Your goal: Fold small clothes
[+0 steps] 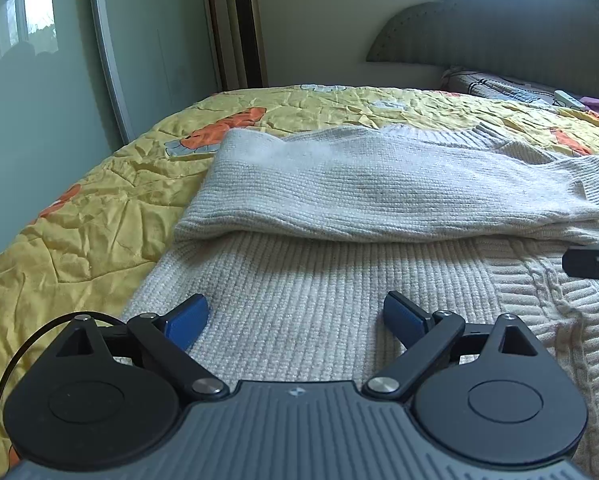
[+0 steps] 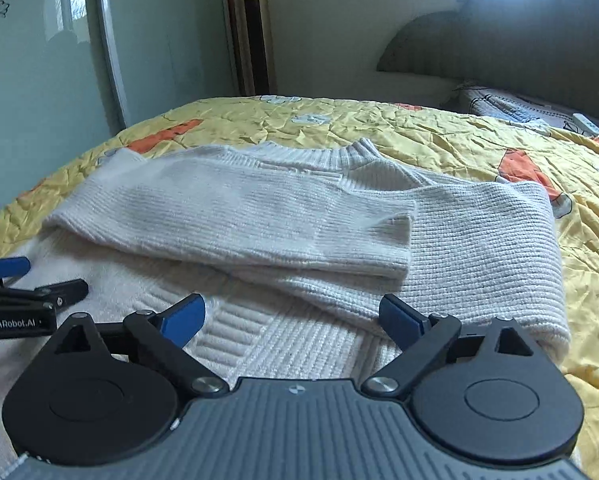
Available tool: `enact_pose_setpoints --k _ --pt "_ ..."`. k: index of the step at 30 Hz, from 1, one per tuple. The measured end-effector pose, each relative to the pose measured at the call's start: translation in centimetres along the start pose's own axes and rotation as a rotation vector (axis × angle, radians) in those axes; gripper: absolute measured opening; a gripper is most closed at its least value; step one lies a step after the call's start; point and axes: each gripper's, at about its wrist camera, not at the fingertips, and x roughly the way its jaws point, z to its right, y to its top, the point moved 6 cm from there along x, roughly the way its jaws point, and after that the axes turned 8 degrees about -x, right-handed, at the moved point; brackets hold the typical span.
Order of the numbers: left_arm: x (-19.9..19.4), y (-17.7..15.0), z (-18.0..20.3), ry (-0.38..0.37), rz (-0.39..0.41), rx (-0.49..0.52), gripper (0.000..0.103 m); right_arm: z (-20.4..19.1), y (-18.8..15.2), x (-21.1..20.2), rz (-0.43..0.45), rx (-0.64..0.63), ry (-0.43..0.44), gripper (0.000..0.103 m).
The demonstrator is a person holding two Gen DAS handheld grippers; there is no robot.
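A white knit sweater [image 2: 307,216] is lying flat on the bed, on top of a yellow quilt [image 2: 439,132] with orange patches, and both its sleeves are lying folded across its middle. The left gripper [image 1: 295,320] is hanging just over the near part of the sweater with its blue fingers [image 1: 187,320] wide apart and holding nothing. The right gripper [image 2: 291,320] is sitting just beside it, over the same near part, also spread wide and holding nothing.
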Motion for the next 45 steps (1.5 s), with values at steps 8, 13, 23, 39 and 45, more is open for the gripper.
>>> enact_pose_setpoints --k 8,13,23,39,45 --pt "0.1 -0.1 -0.1 0.003 -0.001 0.0 0.098 -1.3 -1.1 0.3 -0.033 -0.063 -0.031 0.103" --pt "0.1 -0.1 -0.1 0.004 -0.001 0.0 0.098 -1.0 -1.4 0.2 -0.032 -0.039 -0.022 0.103" --pt "0.1 -0.1 -0.1 0.005 -0.001 0.0 0.099 -1.1 -1.7 0.3 -0.037 -0.059 -0.033 0.103" --pt "0.1 -0.1 -0.1 0.005 -0.001 0.001 0.1 -1.1 -1.8 0.0 -0.032 -0.075 -0.057 0.103" --pt "0.1 -0.1 -0.2 0.005 -0.001 0.001 0.1 -1.1 -1.9 0.0 -0.032 -0.069 -0.061 0.103"
